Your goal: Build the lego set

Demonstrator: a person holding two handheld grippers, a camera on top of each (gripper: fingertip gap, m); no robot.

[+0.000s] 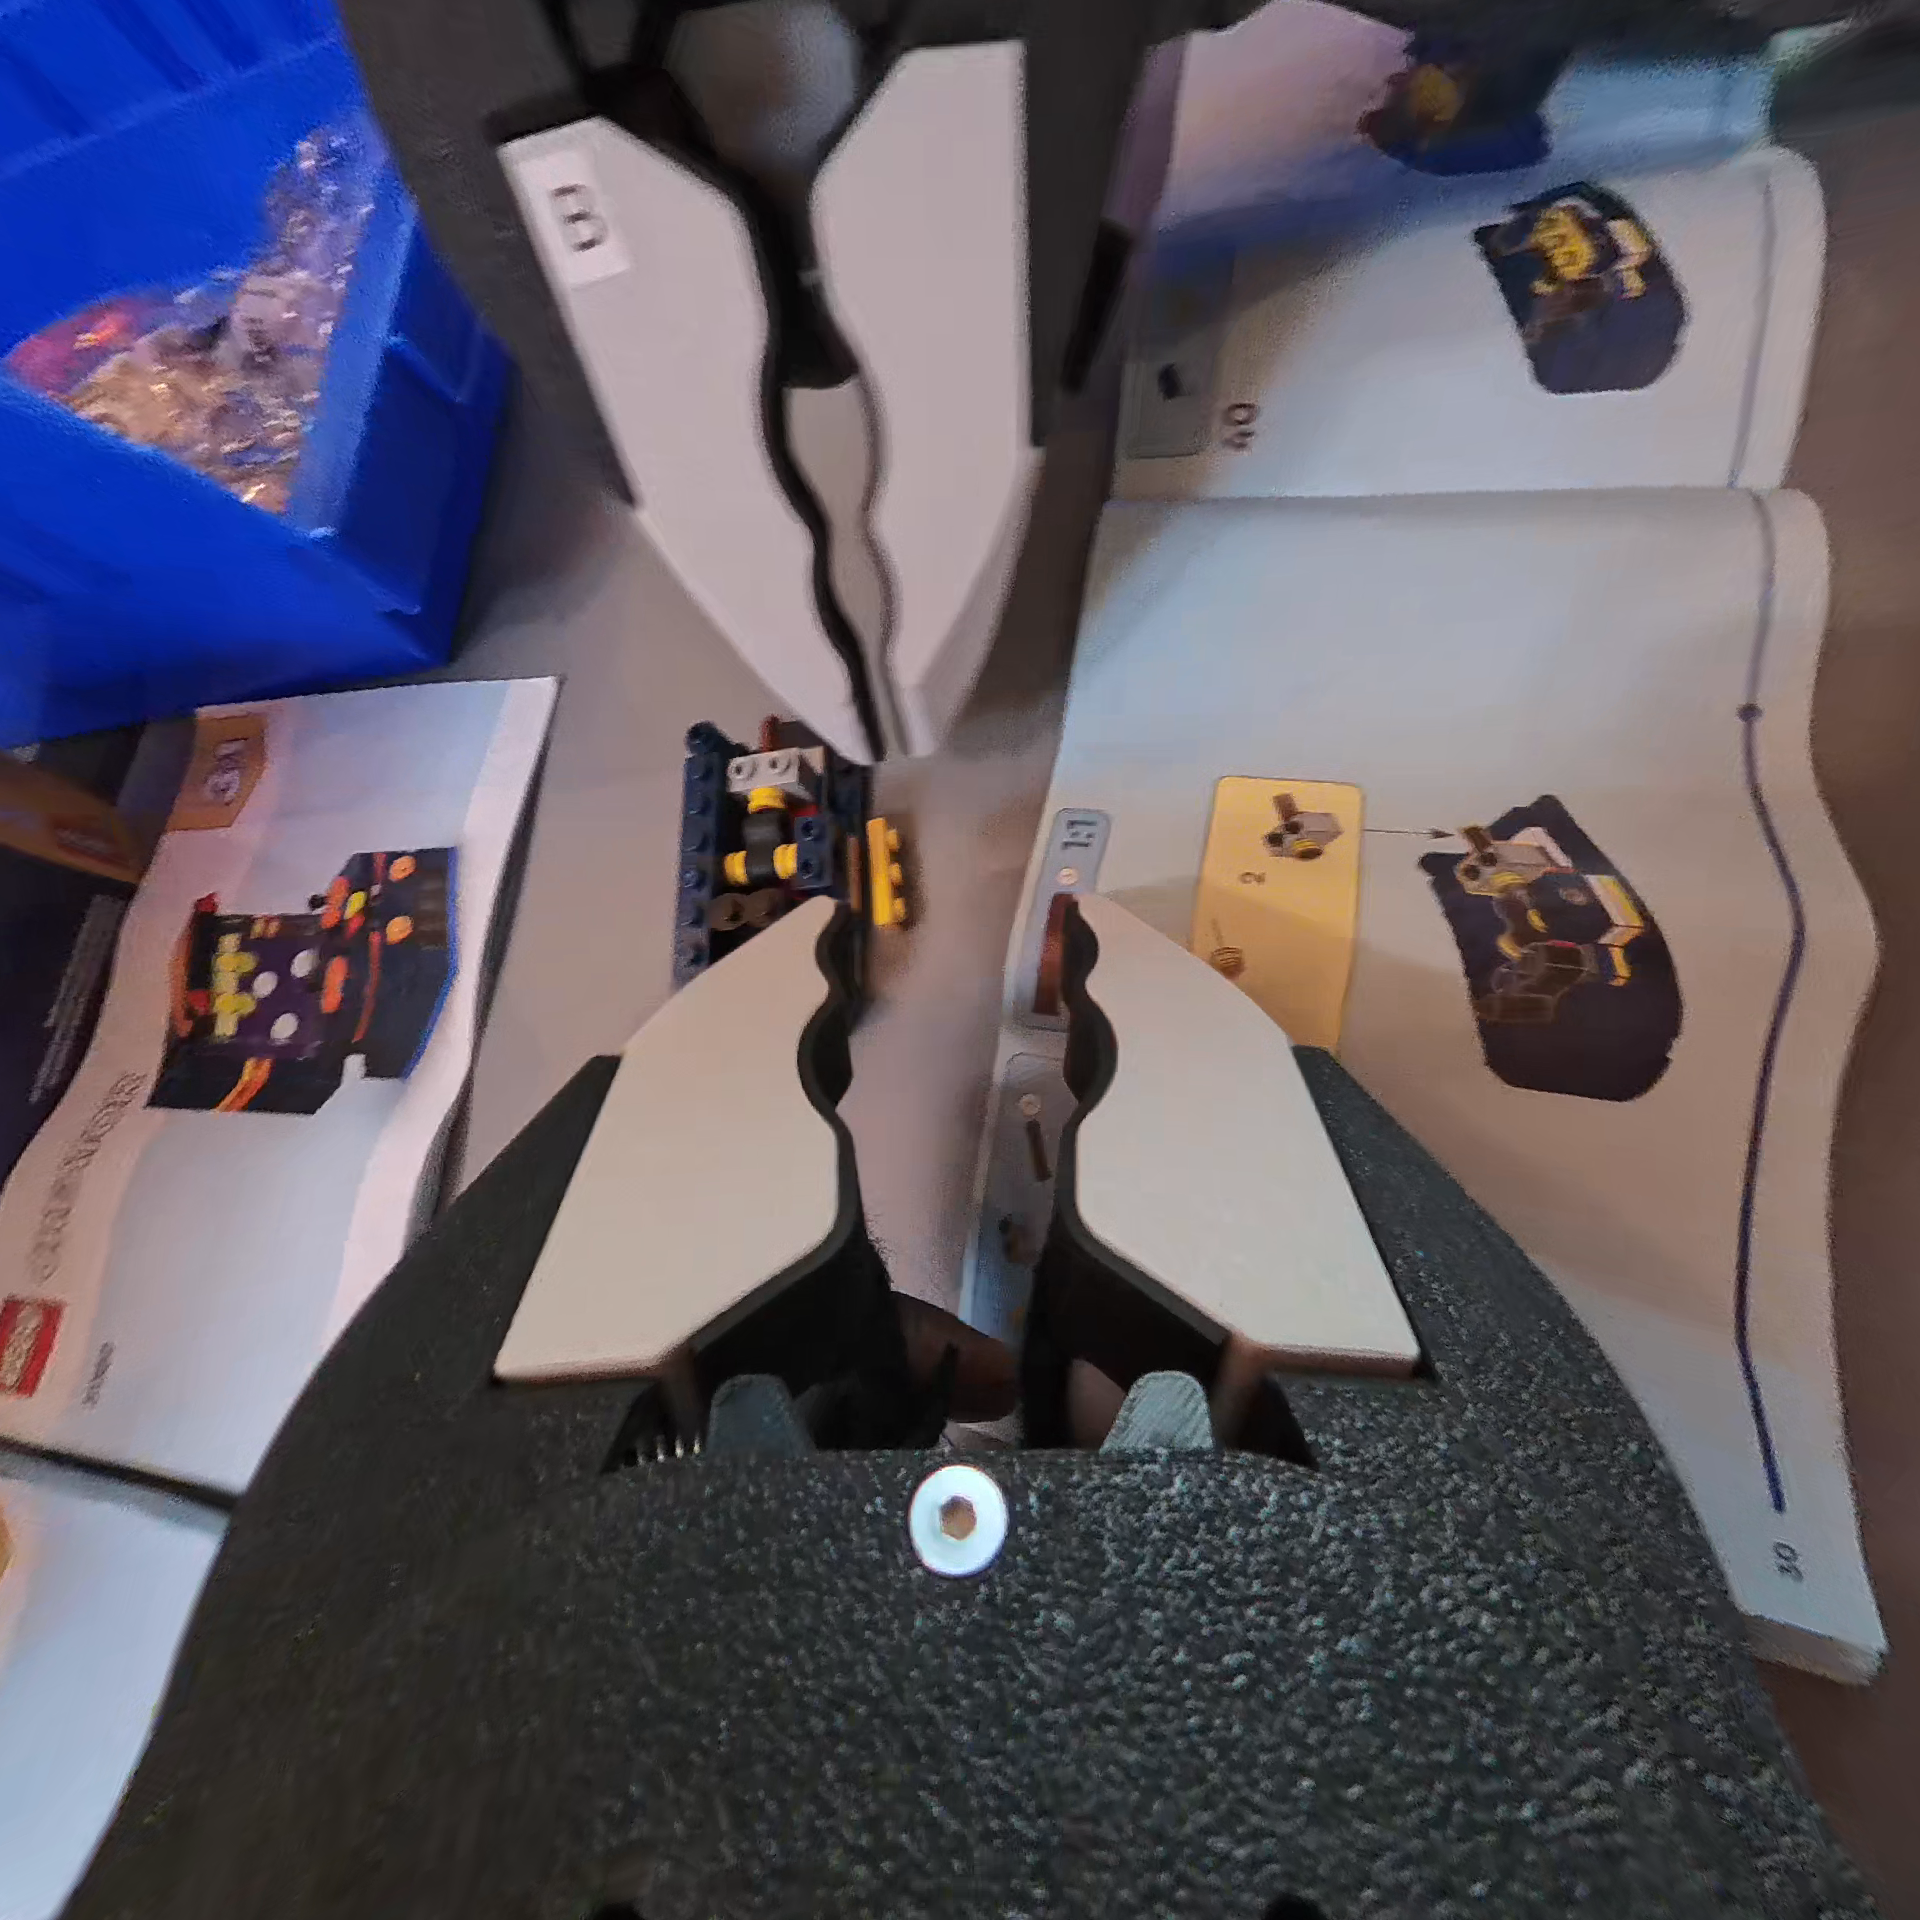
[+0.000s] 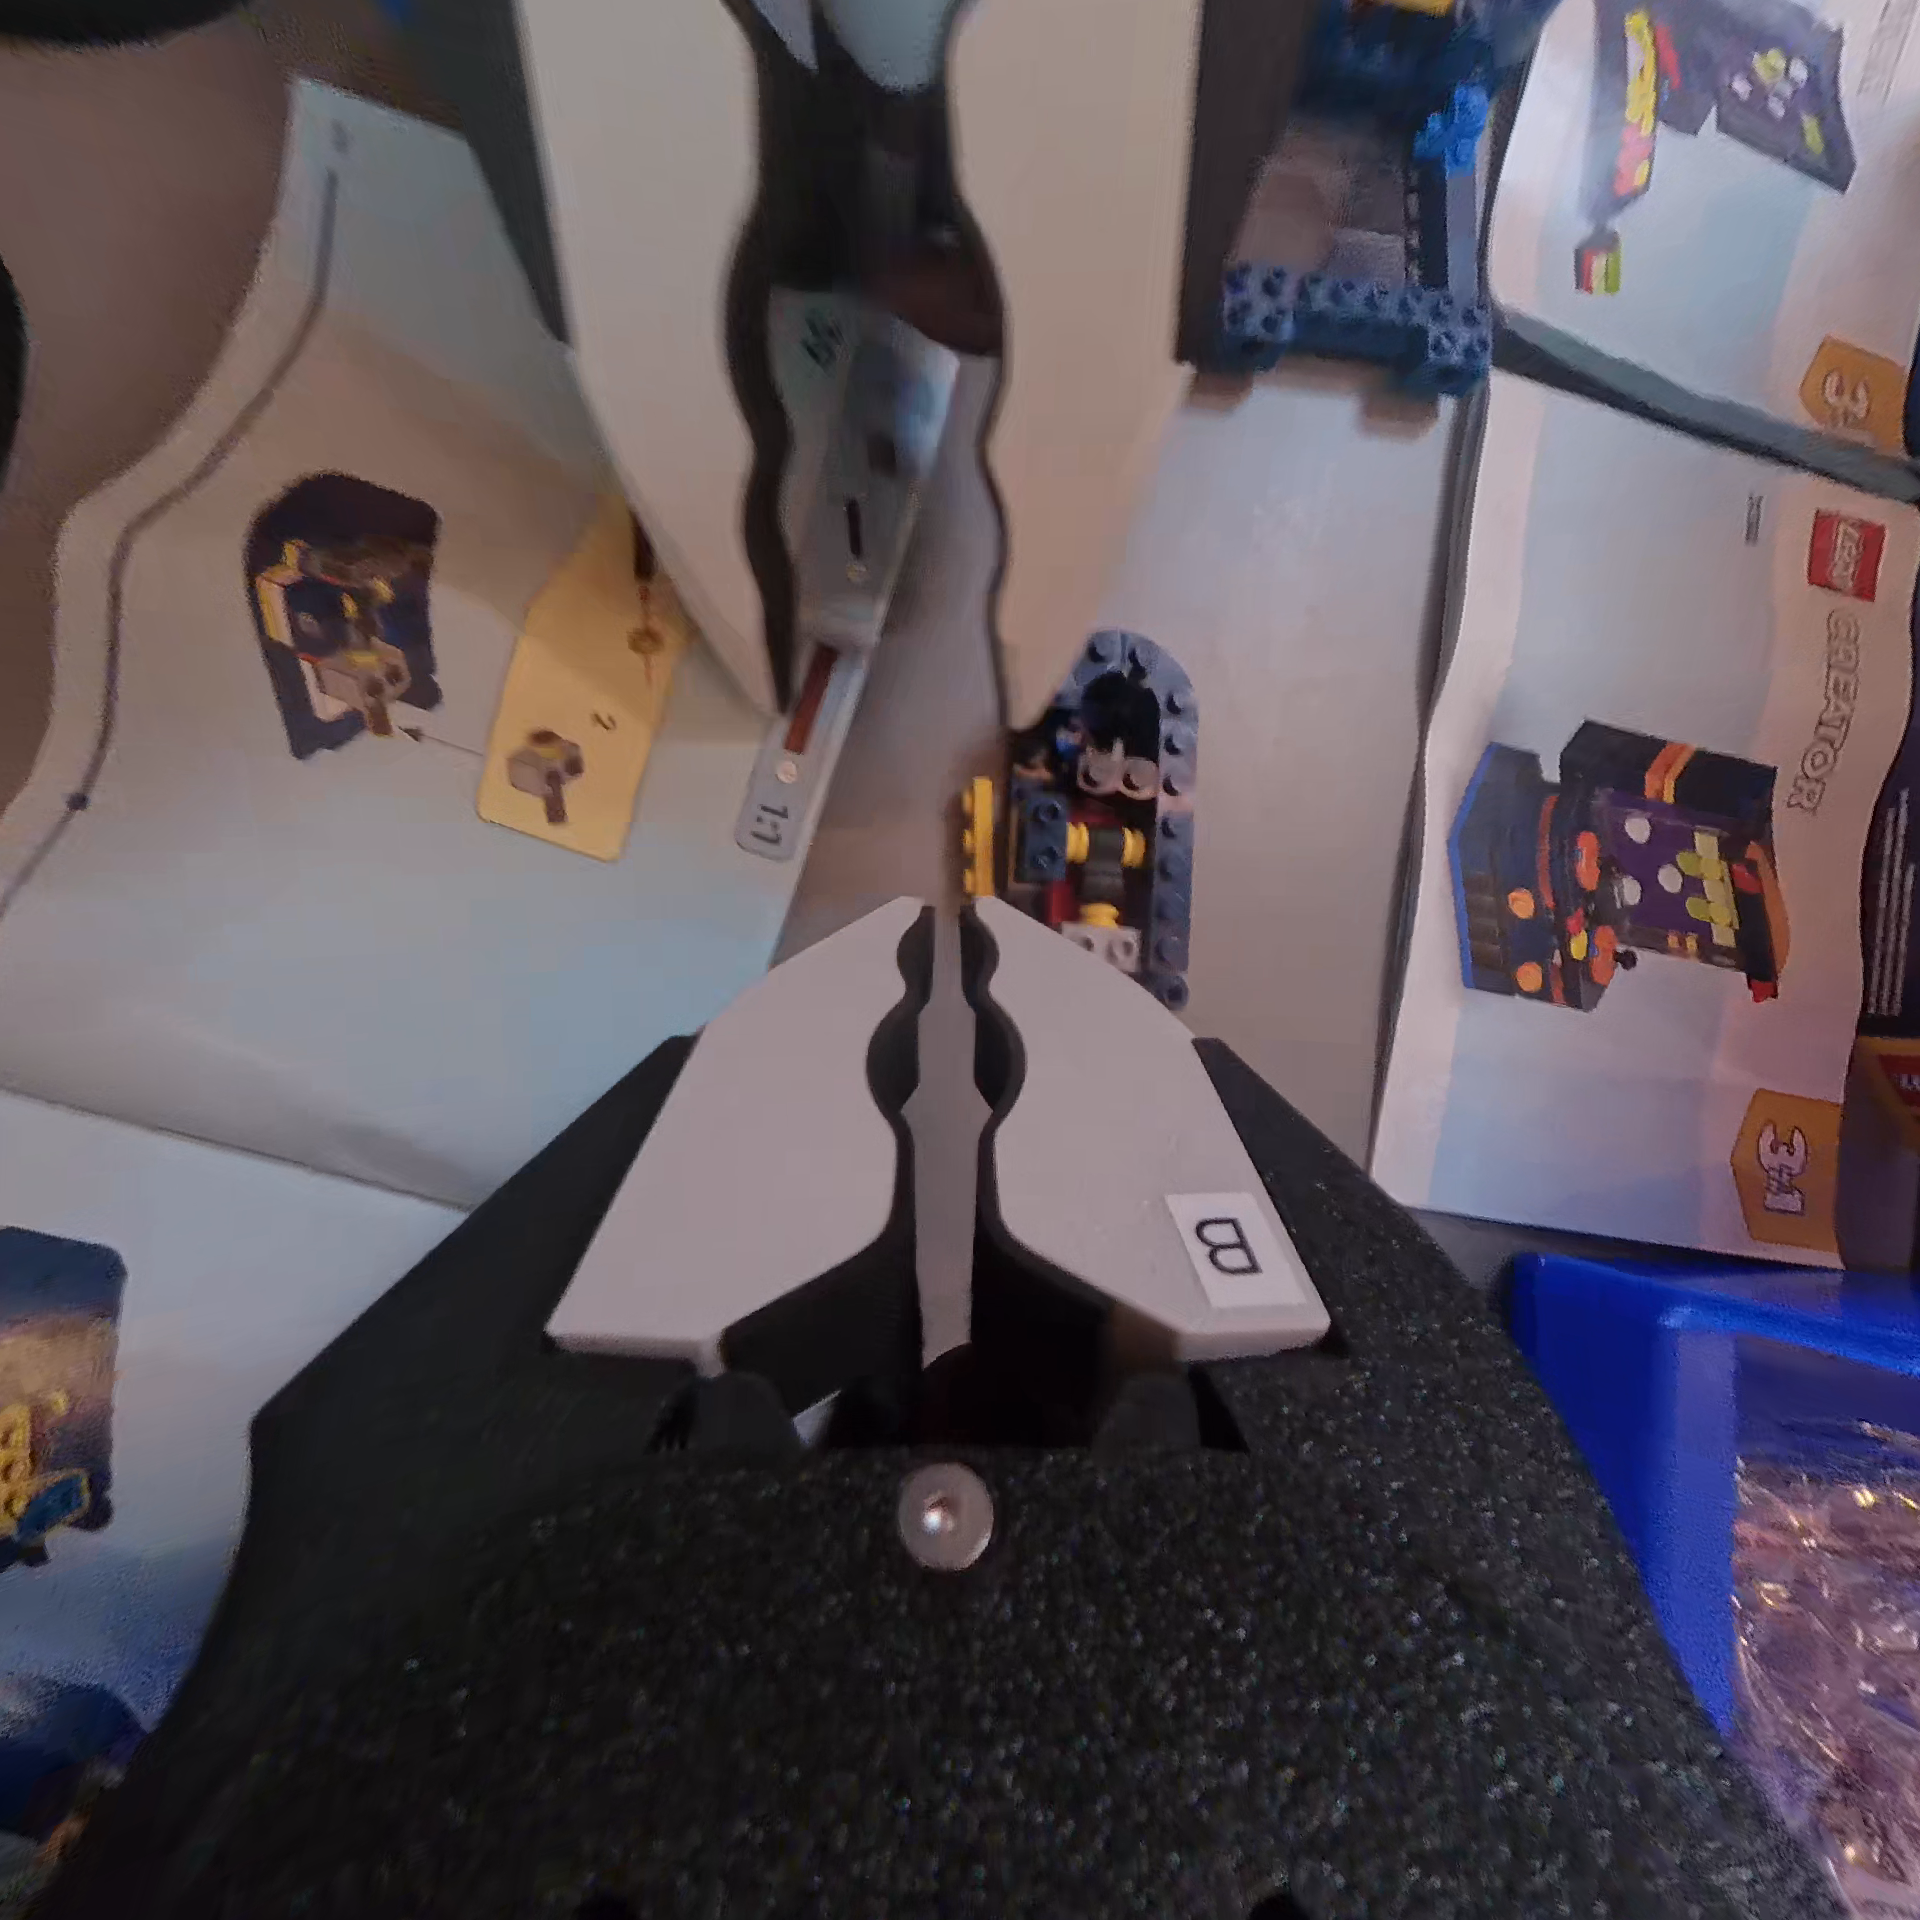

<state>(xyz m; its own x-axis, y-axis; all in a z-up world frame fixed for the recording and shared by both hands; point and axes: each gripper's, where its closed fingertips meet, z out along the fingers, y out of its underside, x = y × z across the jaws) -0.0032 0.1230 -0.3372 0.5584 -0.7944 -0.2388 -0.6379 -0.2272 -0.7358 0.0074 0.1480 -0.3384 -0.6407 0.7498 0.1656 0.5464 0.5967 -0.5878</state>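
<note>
I'm looking down at a grey table (image 1: 940,831) crowded with printed matter. The open instruction booklet (image 1: 1455,675) is carrying step numbers, a yellow parts panel and drawings of a dark blue build. A second booklet (image 2: 1621,831) is showing a toy-brick maker's red square logo, a product-line name and a picture of a dark arcade-style model; I'm leaving the wording itself aside. A small white sticker with a single letter (image 2: 1231,1262) is sitting on one finger of the right claw (image 2: 948,914).

The small brick model (image 1: 774,847) is lying on the table between the two booklets: a dark blue frame with grey, yellow and black pieces inside, and a yellow studded plate (image 1: 888,868) along its edge.

I'm holding the left claw (image 1: 956,909) low over the table, pointing forward, its fingers standing apart with only bare table between them; its left fingertip (image 1: 810,925) is just over the near end of the model. The right claw is coming in from the opposite side, angled down, fingers nearly together with a thin slit between them and nothing gripped, its tips just beside the model's grey brick.

A blue bin (image 1: 208,416) with clear bags inside is standing off to the side.
</note>
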